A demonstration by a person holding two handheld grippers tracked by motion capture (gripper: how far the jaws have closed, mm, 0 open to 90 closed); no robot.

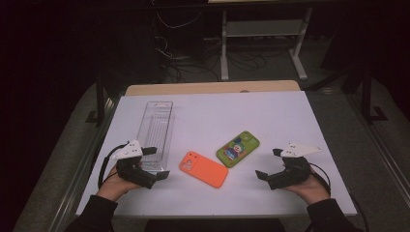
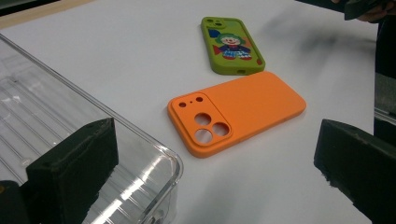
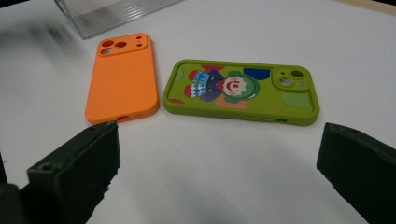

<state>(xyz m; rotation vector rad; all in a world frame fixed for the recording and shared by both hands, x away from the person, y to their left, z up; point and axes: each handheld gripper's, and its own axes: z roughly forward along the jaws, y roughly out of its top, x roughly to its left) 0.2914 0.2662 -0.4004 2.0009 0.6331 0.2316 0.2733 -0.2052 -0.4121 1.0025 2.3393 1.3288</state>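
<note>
Both of our grippers hover low over the white table [image 1: 212, 116] with nothing in them. Our left gripper [image 1: 157, 162] has its jaws spread wide and sits at the near end of the clear plastic tray [image 1: 155, 130]; in the left gripper view one jaw stands over the tray's near corner and the other over bare table. Our right gripper [image 1: 270, 163] is also wide apart and empty, well to the right of the tray, with both phone cases lying ahead of it.

We take the work to be moving the cases into the tray, and by that reading nothing is done yet. The orange case [image 1: 203, 168] lies camera-side up just to the right of the tray's near end, apart from it. The green case [image 1: 237, 149], printed with a clown figure, lies farther right of the tray, close beside the orange one, though we cannot tell whether they touch. The tray looks empty. What is left, as we judge it: closing on each case, lifting it and setting it inside the tray.
</note>
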